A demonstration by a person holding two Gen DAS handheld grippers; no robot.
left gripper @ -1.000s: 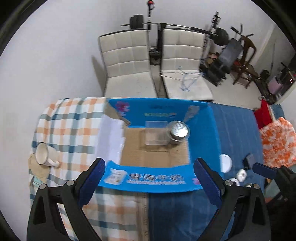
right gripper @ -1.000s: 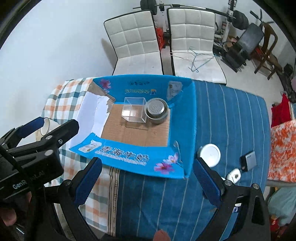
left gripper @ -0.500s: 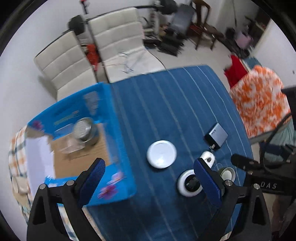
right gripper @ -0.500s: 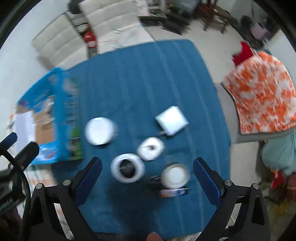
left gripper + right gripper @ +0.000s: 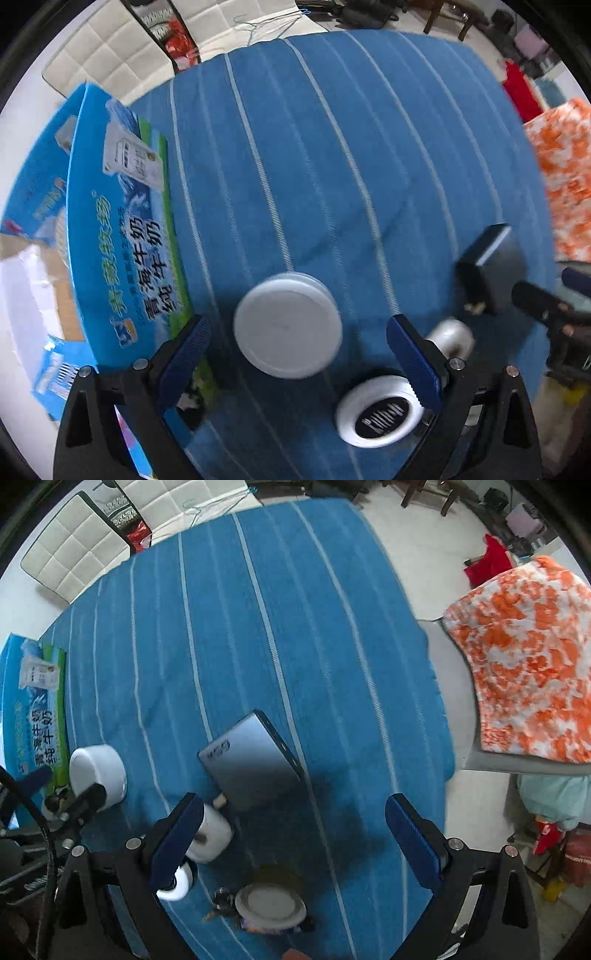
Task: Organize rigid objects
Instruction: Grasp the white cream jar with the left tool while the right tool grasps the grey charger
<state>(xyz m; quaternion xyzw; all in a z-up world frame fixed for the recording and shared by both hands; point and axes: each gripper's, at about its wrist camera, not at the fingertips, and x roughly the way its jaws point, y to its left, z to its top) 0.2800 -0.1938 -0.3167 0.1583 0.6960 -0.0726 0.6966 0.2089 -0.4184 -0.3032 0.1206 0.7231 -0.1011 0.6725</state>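
Note:
My left gripper is open and hovers low over a white round container on the blue striped cloth. A white ring with a black centre and a small white cylinder lie by its right finger. My right gripper is open above a grey flat box, with a lidded tin below it and the white cylinder by its left finger. The blue carton stands at the left.
The white round container also shows at the left in the right wrist view. An orange-white cloth covers a seat at the right. White chairs stand beyond the table's far edge.
Both grippers have swung from the carton to the right side of the table and dropped lower. The left one now brackets the white container; the right one is over the grey box.

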